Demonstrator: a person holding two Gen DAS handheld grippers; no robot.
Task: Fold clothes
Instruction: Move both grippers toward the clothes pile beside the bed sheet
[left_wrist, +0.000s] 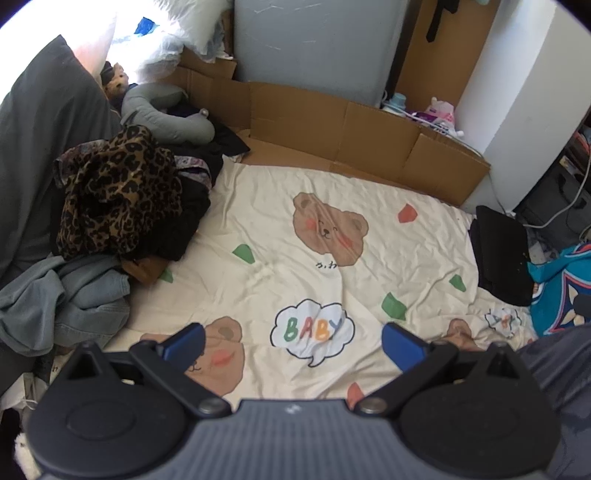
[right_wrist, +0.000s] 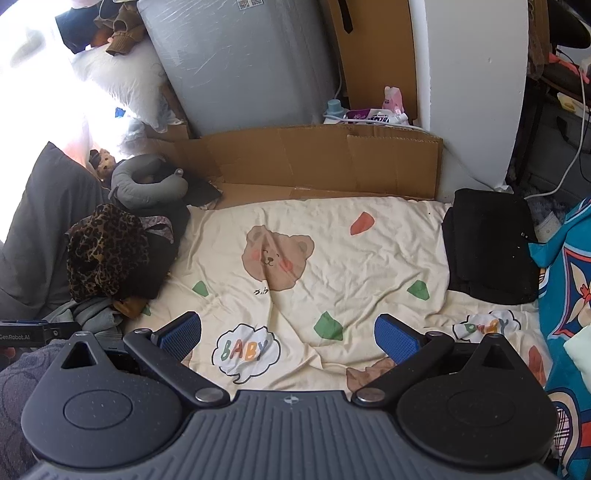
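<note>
Hovering over the cream bear-print sheet (left_wrist: 280, 236), the left gripper (left_wrist: 291, 341) and the right gripper (right_wrist: 288, 334) both have their jaws spread wide, holding nothing. Unfolded clothes, topped by a leopard-print garment (left_wrist: 118, 192), sit piled at left, and a folded black garment (right_wrist: 487, 243) lies at right. Only the right view shows the black garment whole, plus the other gripper's tip (right_wrist: 33, 332) at its left edge.

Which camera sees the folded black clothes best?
The right wrist view. There the folded black clothes lie whole on the bear sheet, with every edge showing. In the left wrist view the same stack sits far at the right edge, squeezed and bent by the fisheye, so its shape is harder to make out.
</note>
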